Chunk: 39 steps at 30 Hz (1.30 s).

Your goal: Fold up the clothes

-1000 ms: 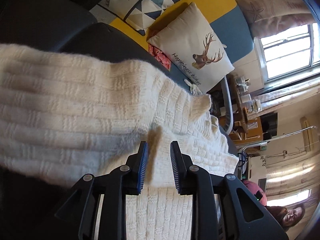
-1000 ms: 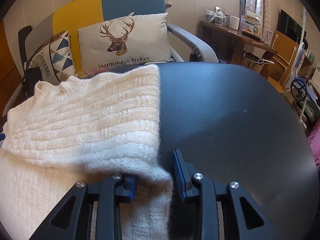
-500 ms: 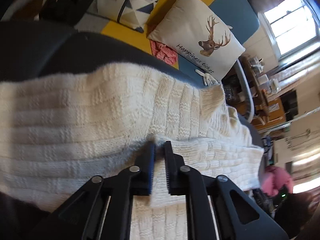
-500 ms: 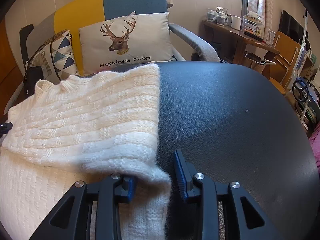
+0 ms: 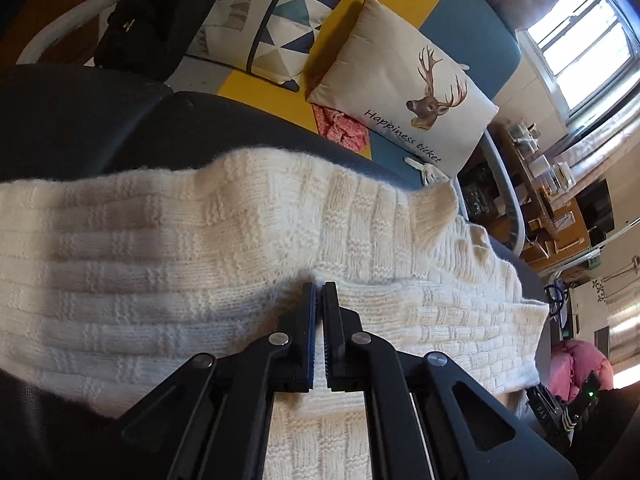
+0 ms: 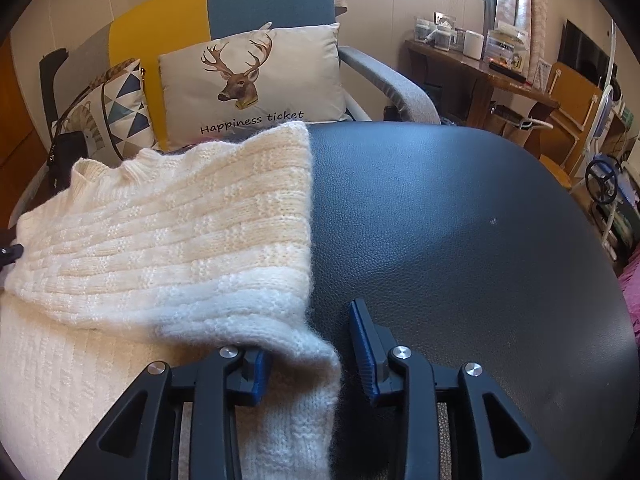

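- My left gripper [image 5: 319, 292] is nearly closed, its tips pressed at the edge of a fold in the cream sweater [image 5: 168, 264]; I judge it pinches a thin bit of knit, though the nip itself is hidden behind the pads
- My right gripper [image 6: 308, 354] stands wide, with a corner of the sweater [image 6: 172, 240] lying loose between its fingers and gripped by neither
- The sweater lies on the dark tabletop [image 6: 460, 240], one panel doubled over the layer below, its folded edge running straight along the bare leather
- Risk one: if my left pinch holds only fuzz or a single layer, lifting would let it slip and drag the top panel askew
- Risk two: if I close the right gripper where it is, it may catch both layers at the corner and any pull would haul the whole garment instead of one flap
- Risk three: the far edge sits near the tabletop's rim by the deer cushion [image 6: 248, 84], so a shove that way could slide knit off
- The soft knit stretches, so uneven pulls between my two sides would skew the fold
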Available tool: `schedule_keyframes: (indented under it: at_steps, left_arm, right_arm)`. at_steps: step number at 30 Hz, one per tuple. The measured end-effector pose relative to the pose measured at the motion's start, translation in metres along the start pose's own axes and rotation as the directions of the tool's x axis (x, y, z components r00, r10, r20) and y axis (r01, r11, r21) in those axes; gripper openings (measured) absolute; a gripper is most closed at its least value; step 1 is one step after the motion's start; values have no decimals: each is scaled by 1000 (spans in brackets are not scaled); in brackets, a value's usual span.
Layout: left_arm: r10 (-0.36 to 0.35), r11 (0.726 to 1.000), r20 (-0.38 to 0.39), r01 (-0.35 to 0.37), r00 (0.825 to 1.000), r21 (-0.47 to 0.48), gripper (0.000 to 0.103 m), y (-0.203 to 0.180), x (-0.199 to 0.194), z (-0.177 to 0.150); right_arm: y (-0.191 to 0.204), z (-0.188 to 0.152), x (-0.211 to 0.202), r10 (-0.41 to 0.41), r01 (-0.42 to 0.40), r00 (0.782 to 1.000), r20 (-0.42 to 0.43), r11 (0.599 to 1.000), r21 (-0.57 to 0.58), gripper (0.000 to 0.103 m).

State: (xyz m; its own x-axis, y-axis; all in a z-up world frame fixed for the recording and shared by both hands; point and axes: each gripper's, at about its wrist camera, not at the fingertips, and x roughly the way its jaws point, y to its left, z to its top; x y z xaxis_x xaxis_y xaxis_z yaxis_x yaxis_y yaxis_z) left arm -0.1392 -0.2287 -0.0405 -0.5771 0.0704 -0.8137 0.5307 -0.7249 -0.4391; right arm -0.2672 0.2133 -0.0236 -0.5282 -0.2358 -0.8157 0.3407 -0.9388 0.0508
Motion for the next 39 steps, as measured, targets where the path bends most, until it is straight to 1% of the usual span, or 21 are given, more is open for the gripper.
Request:
schedule_keyframes:
  at_steps: [2, 4, 7, 9, 12, 13, 14, 16, 17, 19, 21, 22, 25, 26, 27, 30, 34, 36, 37, 38, 39]
  left_arm:
    - [-21, 999, -11, 21, 1000, -29, 4, 5, 0, -1]
    - [-39, 998, -24, 38, 999, -55, 5, 9, -1, -2]
    - [-24, 998, -16, 23, 1000, -54, 6, 9, -5, -4]
    - [-6, 999, -10, 6, 1000, -48, 6, 9, -6, -5]
    - [23, 999, -12, -24, 1000, -37, 7, 8, -7, -6]
    - [34, 999, -13, -35, 999, -29, 7, 7, -8, -7]
    - [46, 999, -13, -46, 999, -21, 7, 7, -9, -7]
    - [79, 997, -1, -79, 997, -6, 7, 7, -13, -7]
    - [94, 996, 16, -94, 995, -1, 7, 6, -17, -8]
    - [124, 992, 54, -124, 991, 8, 7, 5, -24, -9]
    - [111, 994, 86, -112, 990, 9, 7, 2, -31, -11]
    - [100, 995, 95, -102, 990, 10, 7, 0, -33, -12]
    - [73, 995, 95, -80, 993, 68, 7, -17, -33, -17]
    - [71, 993, 88, -79, 994, 90, 7, -22, -32, -19]
    - [68, 991, 78, -76, 995, 114, 7, -27, -29, -22]
    - [74, 978, 51, -82, 996, 194, 7, -42, -18, -33]
    - [98, 954, 42, -106, 994, 279, 7, -54, -7, -45]
    - [111, 945, 49, -121, 993, 304, 7, -56, -5, -47]
    - [111, 945, 47, -120, 993, 303, 7, -56, -5, -46]
    - [109, 947, 42, -117, 993, 300, 7, -54, -4, -45]
    - [108, 949, 38, -114, 993, 295, 7, -53, -3, -44]
  right_arm:
    - [-4, 0, -4, 27, -27, 1000, -9, 1000, 2, 35]
    - [-15, 0, -15, 78, -78, 997, -11, 997, 1, 35]
    - [-36, 7, -29, 123, -124, 992, 10, 990, 64, 35]
    - [-41, 19, -26, 192, -192, 981, 7, 976, 107, 36]
    - [-48, 37, -23, 293, -291, 956, 8, 941, 171, 36]
    - [-45, 41, -18, 284, -273, 957, -55, 951, 143, 36]
    - [-41, 40, -18, 231, -222, 968, -100, 971, 91, 36]
    - [-38, 35, -25, 133, -137, 982, -131, 990, -20, 36]
    - [-42, 30, -29, 103, -109, 983, -150, 993, -34, 36]
    - [-55, 27, -39, 120, -121, 984, -132, 993, -3, 36]
    - [-68, 31, -46, 151, -148, 985, -83, 988, 50, 36]
    - [-73, 36, -46, 189, -185, 981, -47, 979, 87, 36]
    - [-78, 60, -24, 350, -347, 936, 25, 912, 219, 36]
    - [-75, 68, -14, 373, -369, 927, 25, 901, 228, 36]
    - [-73, 76, -3, 377, -372, 926, 27, 896, 244, 36]
    - [-76, 82, 22, 447, -424, 894, 5, 846, 324, 36]
    - [-81, 89, 55, 539, -482, 842, -15, 764, 429, 38]
    - [-78, 89, 62, 579, -519, 815, -19, 745, 419, 38]
    - [-76, 89, 66, 598, -537, 801, -22, 734, 415, 35]
    - [-71, 91, 63, 554, -504, 831, -41, 783, 365, 30]
    - [-66, 92, 61, 507, -467, 860, -57, 827, 313, 22]
